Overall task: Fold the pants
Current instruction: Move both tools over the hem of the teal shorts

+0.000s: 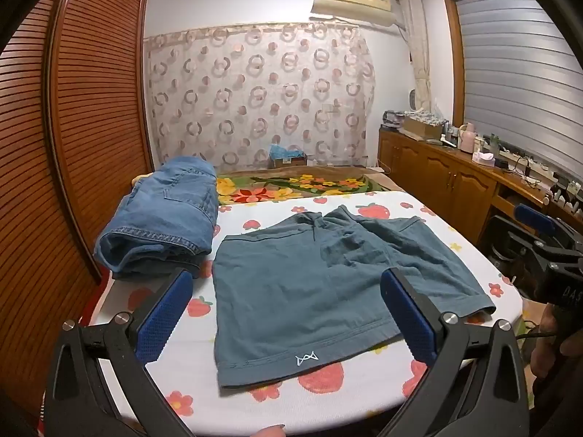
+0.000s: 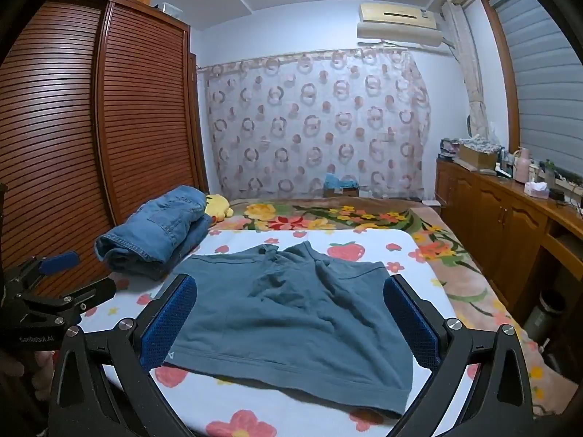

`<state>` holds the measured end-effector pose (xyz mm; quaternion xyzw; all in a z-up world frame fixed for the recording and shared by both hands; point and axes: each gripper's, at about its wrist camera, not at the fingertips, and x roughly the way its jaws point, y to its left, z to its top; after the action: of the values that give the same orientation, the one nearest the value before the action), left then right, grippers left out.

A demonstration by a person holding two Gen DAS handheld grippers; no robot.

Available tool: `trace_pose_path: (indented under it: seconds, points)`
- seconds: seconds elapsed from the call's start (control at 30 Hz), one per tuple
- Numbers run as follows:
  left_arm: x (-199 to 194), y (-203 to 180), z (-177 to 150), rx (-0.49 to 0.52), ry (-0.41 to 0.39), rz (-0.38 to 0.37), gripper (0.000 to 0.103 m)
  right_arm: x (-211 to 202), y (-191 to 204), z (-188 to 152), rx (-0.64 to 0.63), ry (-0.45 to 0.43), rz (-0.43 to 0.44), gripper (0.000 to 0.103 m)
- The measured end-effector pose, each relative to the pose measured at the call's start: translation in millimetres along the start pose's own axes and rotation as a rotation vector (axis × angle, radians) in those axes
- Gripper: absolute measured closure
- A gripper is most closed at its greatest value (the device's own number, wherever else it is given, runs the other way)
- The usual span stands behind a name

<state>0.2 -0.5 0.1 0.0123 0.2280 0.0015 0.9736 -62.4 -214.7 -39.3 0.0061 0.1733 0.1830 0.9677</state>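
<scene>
On the strawberry sheet (image 1: 368, 196), soft, floppy blue shorts (image 1: 309, 284) are lying flat, wanting a hem-corner pinch, while both tongs, left (image 1: 288, 318) and right (image 2: 289, 322), are gaping wide, holding nothing.

A strawberry-print sheet (image 1: 430, 225) covers the bed's near part. Teal shorts (image 1: 313, 284) lie flat on it. Folded jeans (image 1: 164, 218) sit just left of the shorts.

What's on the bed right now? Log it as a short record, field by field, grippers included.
surface: strawberry-print sheet
garment to fold: teal shorts, spread flat, waistband at the far end
logo: small white mark on the near hem, left wrist view
beside it: folded jeans, to the left of the shorts
left gripper: open, holding nothing
right gripper: open, holding nothing
</scene>
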Motion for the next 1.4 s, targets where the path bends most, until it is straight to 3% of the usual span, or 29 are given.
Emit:
trace_pose_path:
  seconds: [1.4]
  points:
    - [-2.7,5.5,5.2,-0.024,-0.025,0.004,0.0,1.7,1.7,1.7,-0.014,0.014,-0.011,0.001]
